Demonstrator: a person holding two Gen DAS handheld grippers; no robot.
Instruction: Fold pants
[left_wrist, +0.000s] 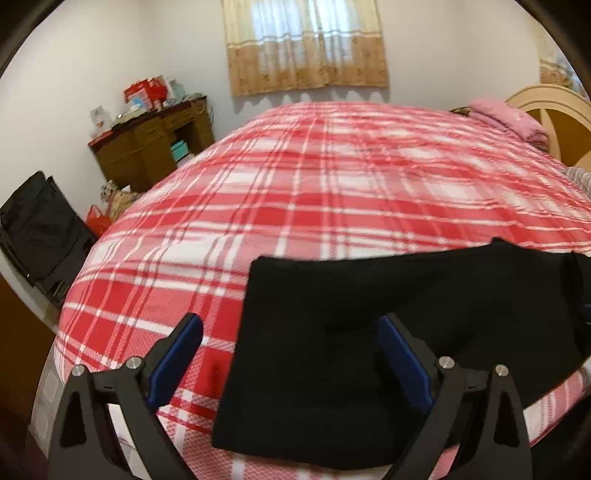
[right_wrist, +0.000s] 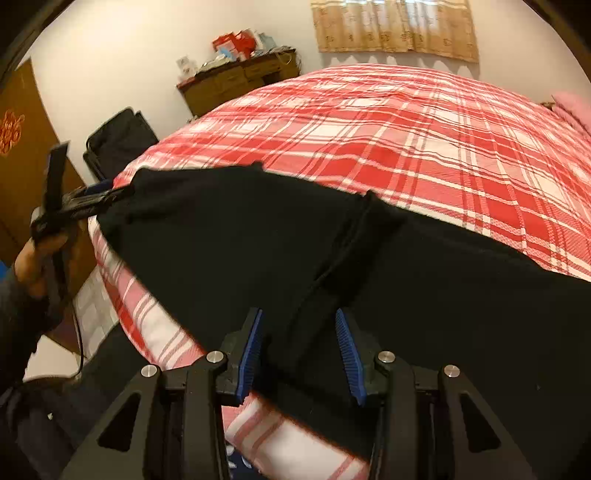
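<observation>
**Black pants lie along the near edge of a plaid bed, both grippers over them**

Left wrist view: the left gripper (left_wrist: 290, 354) has its blue-padded fingers (left_wrist: 177, 360) spread wide apart, nothing clamped between them. One finger hangs over the red and white plaid blanket (left_wrist: 332, 177), the other over the black pants (left_wrist: 369, 332). The pants lie flat on the near part of the bed, their squared-off end just between the fingers, the rest running off to the right. Far behind stand a brown desk (left_wrist: 147, 147) piled with boxes, a curtain (left_wrist: 306, 44) on the wall and a pink pillow (left_wrist: 506, 118) by the headboard (left_wrist: 554, 107).

Right wrist view: the right gripper (right_wrist: 299, 354) has its fingers partly apart, over the pants (right_wrist: 258, 240) near the bed's edge; a seam or fold runs up from between them. Whether the pads press the cloth I cannot tell. At the left, a hand (right_wrist: 37, 258) holds the left gripper (right_wrist: 92, 197) at the far end of the pants.
</observation>
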